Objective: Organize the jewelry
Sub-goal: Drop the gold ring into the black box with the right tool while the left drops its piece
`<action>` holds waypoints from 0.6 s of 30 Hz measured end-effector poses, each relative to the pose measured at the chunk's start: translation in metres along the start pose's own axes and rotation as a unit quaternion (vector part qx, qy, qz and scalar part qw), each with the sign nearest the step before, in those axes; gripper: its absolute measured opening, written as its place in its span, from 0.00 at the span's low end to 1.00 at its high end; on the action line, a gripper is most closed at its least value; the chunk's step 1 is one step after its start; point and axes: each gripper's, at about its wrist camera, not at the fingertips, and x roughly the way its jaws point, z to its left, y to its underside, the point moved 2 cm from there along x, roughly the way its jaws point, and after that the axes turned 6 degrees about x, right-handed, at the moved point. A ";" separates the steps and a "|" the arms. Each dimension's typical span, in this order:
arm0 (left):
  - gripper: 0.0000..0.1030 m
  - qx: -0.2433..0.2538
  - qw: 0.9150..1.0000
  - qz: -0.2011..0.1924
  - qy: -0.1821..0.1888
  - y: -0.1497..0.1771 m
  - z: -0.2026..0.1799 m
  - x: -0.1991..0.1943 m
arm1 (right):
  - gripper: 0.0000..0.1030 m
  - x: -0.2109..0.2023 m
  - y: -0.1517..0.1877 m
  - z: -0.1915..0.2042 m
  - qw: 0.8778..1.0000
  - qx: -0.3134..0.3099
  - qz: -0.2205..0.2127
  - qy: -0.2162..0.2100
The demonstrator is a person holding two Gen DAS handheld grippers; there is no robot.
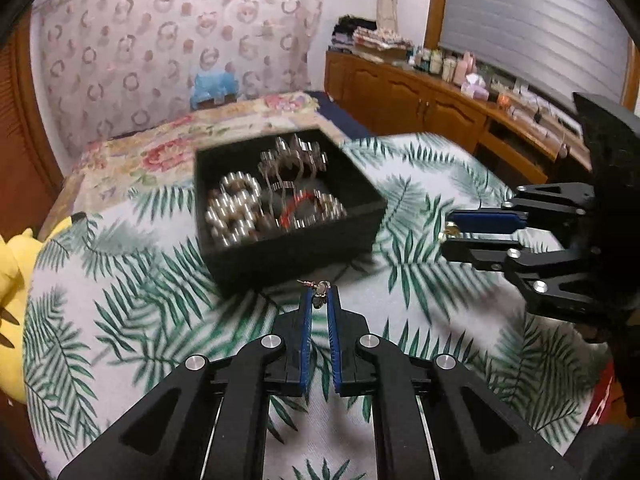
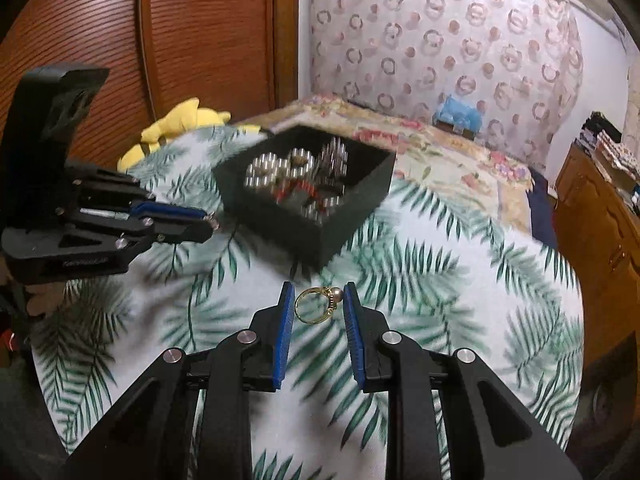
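A black jewelry box (image 1: 292,236) holding silver bead bracelets and a red piece stands on the leaf-print cloth; it also shows in the right wrist view (image 2: 308,216). My left gripper (image 1: 319,290) is shut on a small earring (image 1: 320,294) just in front of the box. It shows at the left of the right wrist view (image 2: 210,222). My right gripper (image 2: 319,294) is shut on a gold ring (image 2: 316,304) with a pearl, held over the cloth short of the box. It shows at the right of the left wrist view (image 1: 446,232).
A leaf-print cloth (image 1: 420,292) covers the work surface. A yellow plush toy (image 2: 180,124) lies at its far left edge. A floral bedspread (image 1: 168,148) lies behind the box. A wooden cabinet (image 1: 432,104) with small bottles runs along the right wall.
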 end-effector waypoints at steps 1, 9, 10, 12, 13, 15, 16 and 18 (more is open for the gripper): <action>0.07 0.000 1.000 -0.005 -0.001 -0.004 0.002 -0.002 | 0.26 0.000 -0.009 -0.001 1.000 -0.001 -0.007 -0.002; 0.07 -0.004 0.999 -0.034 -0.023 -0.036 0.024 -0.006 | 0.26 0.012 -0.060 -0.003 0.999 0.001 -0.040 -0.019; 0.07 -0.004 0.999 -0.035 -0.027 -0.039 0.026 -0.004 | 0.26 0.015 -0.064 -0.003 0.999 0.001 -0.040 -0.020; 0.07 -0.007 0.999 -0.035 -0.034 -0.043 0.033 0.000 | 0.26 0.021 -0.070 -0.002 0.999 0.002 -0.038 -0.025; 0.07 -0.009 0.999 -0.033 -0.036 -0.044 0.038 0.002 | 0.27 0.024 -0.072 -0.002 0.999 0.002 -0.038 -0.028; 0.07 -0.010 0.999 -0.032 -0.039 -0.047 0.042 0.006 | 0.27 0.029 -0.075 -0.001 0.999 0.003 -0.040 -0.032; 0.07 -0.009 0.999 -0.030 -0.042 -0.049 0.045 0.008 | 0.27 0.033 -0.077 -0.001 0.999 0.005 -0.039 -0.035; 0.07 -0.007 0.999 -0.029 -0.044 -0.052 0.048 0.011 | 0.27 0.038 -0.078 -0.001 0.999 0.010 -0.034 -0.037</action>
